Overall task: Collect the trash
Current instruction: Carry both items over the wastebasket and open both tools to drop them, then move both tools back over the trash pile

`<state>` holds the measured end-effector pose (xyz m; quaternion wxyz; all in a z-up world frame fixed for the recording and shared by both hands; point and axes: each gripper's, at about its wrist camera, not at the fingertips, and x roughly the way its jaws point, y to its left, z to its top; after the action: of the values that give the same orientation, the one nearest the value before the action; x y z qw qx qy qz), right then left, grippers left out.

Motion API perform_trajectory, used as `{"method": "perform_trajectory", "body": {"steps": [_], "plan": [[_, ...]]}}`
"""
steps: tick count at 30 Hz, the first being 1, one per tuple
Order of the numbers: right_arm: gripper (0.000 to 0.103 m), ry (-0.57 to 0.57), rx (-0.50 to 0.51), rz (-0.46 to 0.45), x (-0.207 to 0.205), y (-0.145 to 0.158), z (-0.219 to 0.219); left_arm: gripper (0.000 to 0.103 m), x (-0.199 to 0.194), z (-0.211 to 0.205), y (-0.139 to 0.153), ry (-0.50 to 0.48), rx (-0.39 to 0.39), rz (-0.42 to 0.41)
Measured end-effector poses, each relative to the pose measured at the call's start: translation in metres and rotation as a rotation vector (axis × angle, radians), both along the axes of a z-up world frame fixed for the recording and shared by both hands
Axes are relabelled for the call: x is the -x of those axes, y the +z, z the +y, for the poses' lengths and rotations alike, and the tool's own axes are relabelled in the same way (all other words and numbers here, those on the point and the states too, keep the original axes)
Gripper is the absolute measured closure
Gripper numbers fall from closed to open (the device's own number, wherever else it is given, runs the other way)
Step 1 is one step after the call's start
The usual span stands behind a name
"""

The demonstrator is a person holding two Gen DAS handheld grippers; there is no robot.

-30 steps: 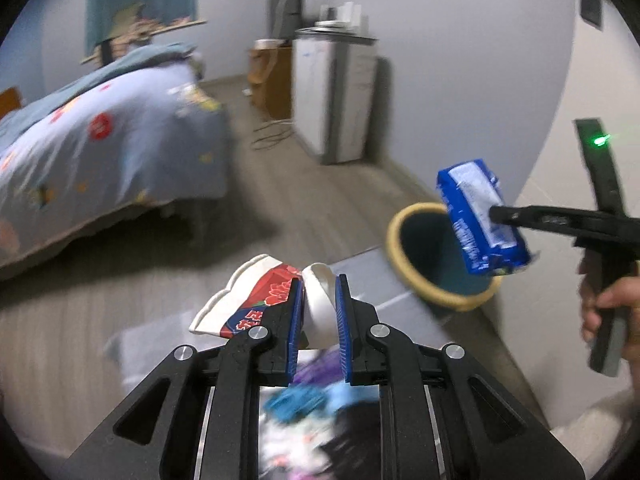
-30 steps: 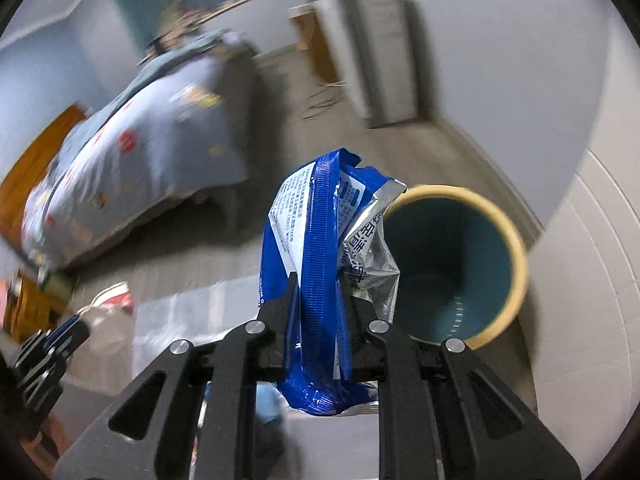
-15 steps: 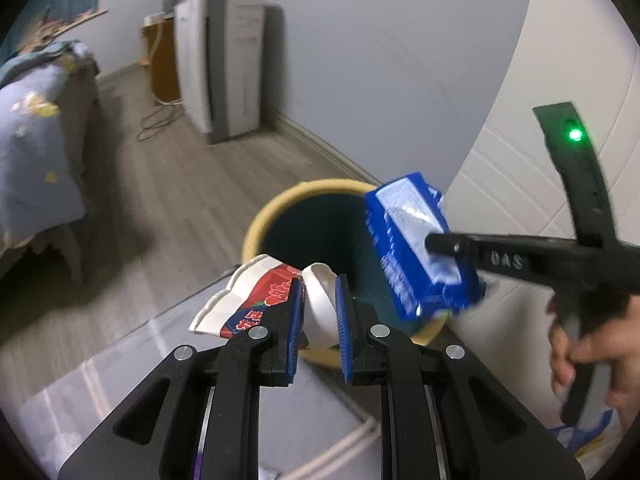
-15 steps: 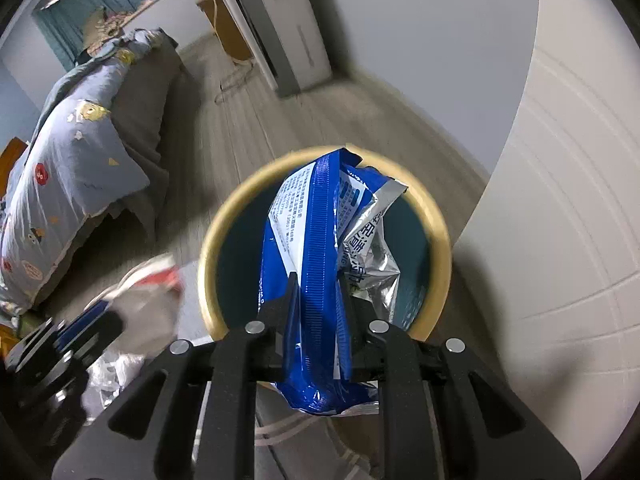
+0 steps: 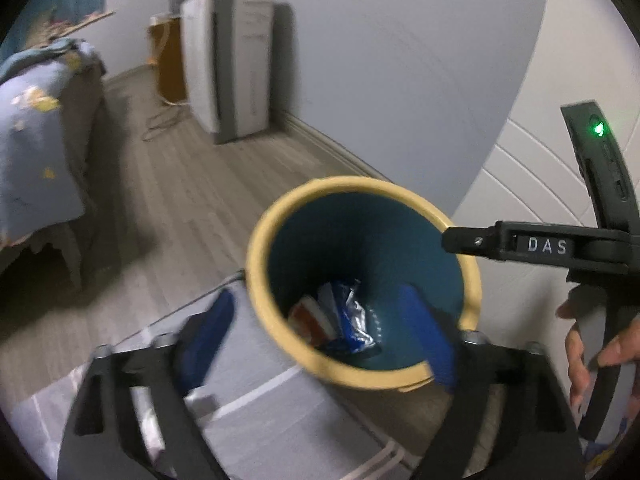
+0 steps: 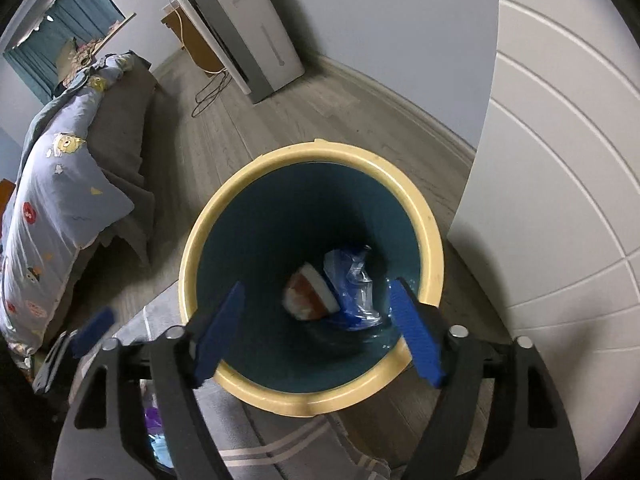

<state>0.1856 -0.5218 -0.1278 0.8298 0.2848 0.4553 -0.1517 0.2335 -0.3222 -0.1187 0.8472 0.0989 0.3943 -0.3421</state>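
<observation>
1. The room is showing a bed [image 6: 60,200] with a patterned blue cover, a wood floor [image 6: 304,120], a white cabinet [image 6: 248,28] against the grey wall, and a pale rug [image 5: 256,412] lying beside the bin.
2. The teal bin [image 6: 428,220] with its yellow rim is standing on the floor, directly under both tools.
3. The left tool [image 5: 320,344] and right tool [image 6: 316,332] are both spreading their jaws, with nothing between them.
4. A blue foil wrapper [image 6: 352,284] and a red-and-white wrapper [image 6: 308,292] are lying at the bin's bottom, so this drop looks done.
5. Something purple and blue [image 6: 154,428] is showing under the right tool; it may be trash left to collect.
</observation>
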Motion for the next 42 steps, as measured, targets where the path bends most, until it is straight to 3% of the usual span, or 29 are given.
{"method": "perform_trajectory", "body": {"steps": [4, 12, 20, 30, 42], "plan": [[0.006, 0.063, 0.053, -0.033, -0.005, 0.016, 0.016, 0.007, 0.006, 0.037, 0.016, 0.102, -0.026, -0.028], [0.005, 0.2, 0.15, -0.075, -0.013, 0.053, 0.073, 0.005, 0.028, 0.161, 0.056, 0.311, -0.087, -0.097], [0.005, 0.324, 0.145, -0.078, -0.016, 0.069, 0.149, 0.005, 0.046, 0.283, 0.074, 0.517, -0.137, -0.126], [0.005, 0.424, 0.172, -0.021, -0.035, 0.057, 0.22, 0.005, 0.052, 0.359, 0.047, 0.673, -0.148, -0.081], [0.005, 0.503, 0.238, 0.143, -0.069, -0.012, 0.269, 0.005, 0.02, 0.365, -0.021, 0.676, -0.195, 0.031]]}}
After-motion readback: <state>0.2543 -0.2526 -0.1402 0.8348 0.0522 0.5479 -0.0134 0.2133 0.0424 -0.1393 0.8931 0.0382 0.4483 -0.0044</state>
